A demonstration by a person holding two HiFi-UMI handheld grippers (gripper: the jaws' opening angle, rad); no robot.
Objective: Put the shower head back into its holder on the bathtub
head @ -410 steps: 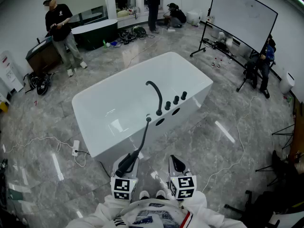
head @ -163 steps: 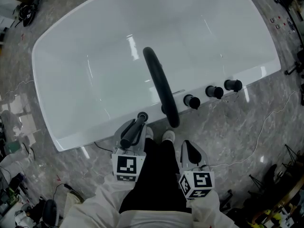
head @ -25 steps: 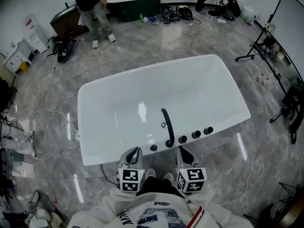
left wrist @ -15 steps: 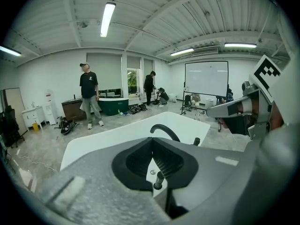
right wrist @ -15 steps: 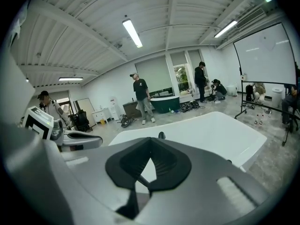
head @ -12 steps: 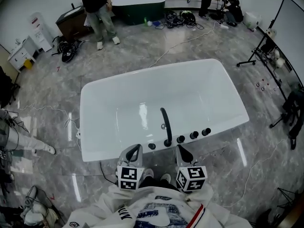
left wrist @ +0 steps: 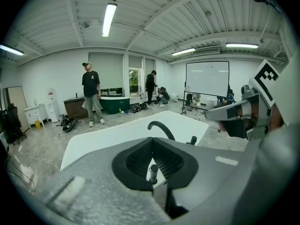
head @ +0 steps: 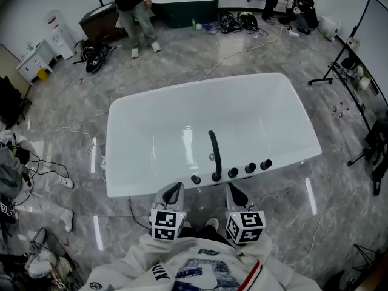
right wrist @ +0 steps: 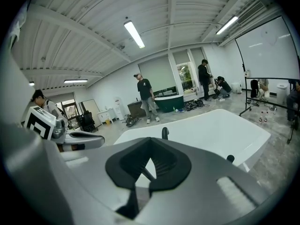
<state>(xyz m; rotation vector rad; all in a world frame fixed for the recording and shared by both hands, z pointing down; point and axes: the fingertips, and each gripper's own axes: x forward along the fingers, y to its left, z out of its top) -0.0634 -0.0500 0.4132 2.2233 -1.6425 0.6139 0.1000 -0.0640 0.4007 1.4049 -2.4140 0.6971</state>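
The white bathtub (head: 151,132) lies just ahead of me. On its near rim stand the curved black faucet (head: 213,153) and three black knobs (head: 250,168). The black shower head (head: 195,179) sits upright in its holder left of the faucet. Through the left gripper view's jaw window its top (left wrist: 153,172) shows, with the faucet (left wrist: 161,128) beyond. My left gripper (head: 176,188) is shut and empty, a little short of the rim. My right gripper (head: 230,188) is likewise shut and empty, beside the left one (right wrist: 79,139).
White cables (head: 66,141) trail over the grey marble floor left of the tub. A person's legs (head: 60,180) are at the left edge, and another person (head: 136,11) stands by a dark green tub (head: 185,8) at the back. A stand (head: 339,71) is at the right.
Both grippers have drawn slightly up and back from the tub rim. The shower head stays in its holder. A person's legs have come into view at the left.
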